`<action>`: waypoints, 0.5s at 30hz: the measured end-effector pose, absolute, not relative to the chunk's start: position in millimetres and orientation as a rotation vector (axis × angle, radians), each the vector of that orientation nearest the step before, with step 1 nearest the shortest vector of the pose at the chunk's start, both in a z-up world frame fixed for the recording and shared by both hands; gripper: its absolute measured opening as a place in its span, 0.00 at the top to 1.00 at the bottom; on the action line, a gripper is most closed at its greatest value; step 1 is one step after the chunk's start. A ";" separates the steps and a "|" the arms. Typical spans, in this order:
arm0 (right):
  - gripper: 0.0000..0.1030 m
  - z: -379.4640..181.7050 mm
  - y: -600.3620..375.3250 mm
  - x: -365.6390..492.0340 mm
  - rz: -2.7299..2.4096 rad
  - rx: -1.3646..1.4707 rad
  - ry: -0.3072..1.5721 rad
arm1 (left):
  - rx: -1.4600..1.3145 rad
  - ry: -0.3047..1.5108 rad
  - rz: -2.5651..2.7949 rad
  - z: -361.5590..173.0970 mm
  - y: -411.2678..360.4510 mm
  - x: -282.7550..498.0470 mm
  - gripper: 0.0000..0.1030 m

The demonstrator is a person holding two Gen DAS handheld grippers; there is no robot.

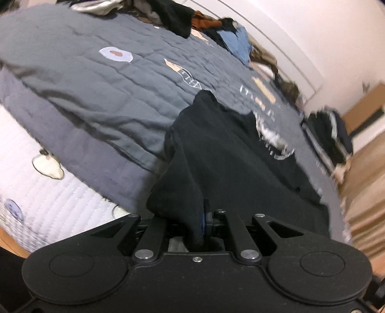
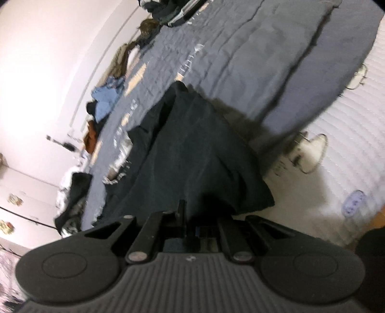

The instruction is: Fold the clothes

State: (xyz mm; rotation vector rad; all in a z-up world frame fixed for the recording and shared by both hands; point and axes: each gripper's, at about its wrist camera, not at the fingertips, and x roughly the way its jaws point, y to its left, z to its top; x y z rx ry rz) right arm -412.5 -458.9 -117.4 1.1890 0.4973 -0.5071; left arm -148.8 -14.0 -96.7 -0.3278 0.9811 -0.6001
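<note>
A black T-shirt (image 1: 223, 154) with a pale print lies stretched over the grey quilt (image 1: 96, 79) on the bed. My left gripper (image 1: 203, 216) is shut on a bunched corner of it, and the cloth drapes over the fingers and hides most of them. The right wrist view shows the same black T-shirt (image 2: 192, 154) running away from my right gripper (image 2: 190, 216), which is shut on another edge of it. The cloth hangs taut between each gripper and the bed.
A heap of other clothes (image 1: 182, 16), black, blue and brown, runs along the far side of the bed by the white wall (image 1: 324, 36). A white quilted cover (image 2: 349, 134) shows at the bed's near edge. Wooden floor (image 1: 365, 180) lies to the right.
</note>
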 end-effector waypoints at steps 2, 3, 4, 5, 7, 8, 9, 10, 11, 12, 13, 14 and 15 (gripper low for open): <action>0.91 -118.9 -459.8 -412.3 -0.529 1.182 0.545 | -0.262 0.983 -0.585 -94.5 -17.5 -153.3 0.85; 0.91 -117.7 -459.2 -412.8 -0.537 1.167 0.570 | -0.234 0.982 -0.576 -93.3 -17.9 -156.2 0.84; 0.90 -116.5 -458.6 -413.2 -0.545 1.152 0.595 | -0.212 0.974 -0.568 -91.5 -16.7 -159.8 0.84; 0.89 -114.0 -457.4 -414.1 -0.552 1.132 0.613 | -0.206 0.969 -0.563 -89.3 -14.5 -162.9 0.84; 0.87 -103.8 -452.6 -417.2 -0.565 1.074 0.623 | -0.196 0.958 -0.556 -83.4 -9.4 -168.6 0.83; 0.86 -98.7 -450.2 -418.8 -0.571 1.045 0.628 | -0.192 0.946 -0.554 -78.8 -6.5 -171.8 0.82; 0.86 -93.5 -447.8 -420.6 -0.575 1.016 0.628 | -0.185 0.933 -0.553 -73.7 -3.5 -174.5 0.80; 0.85 -88.0 -445.5 -423.1 -0.573 0.986 0.618 | -0.178 0.919 -0.554 -68.3 -0.9 -177.0 0.79; 0.83 -83.0 -443.9 -426.2 -0.573 0.960 0.611 | -0.167 0.903 -0.558 -62.4 -0.1 -178.9 0.76; 0.83 -78.5 -443.8 -429.7 -0.575 0.942 0.605 | -0.156 0.888 -0.561 -56.6 0.6 -180.7 0.76; 0.79 -73.1 -443.4 -432.1 -0.579 0.923 0.594 | -0.145 0.870 -0.563 -50.5 1.3 -182.5 0.75; 0.74 -66.5 -443.4 -434.1 -0.589 0.895 0.577 | -0.133 0.844 -0.558 -43.9 1.8 -183.8 0.71; 0.72 -59.3 -443.7 -435.7 -0.602 0.860 0.563 | -0.121 0.817 -0.554 -37.1 2.4 -184.9 0.67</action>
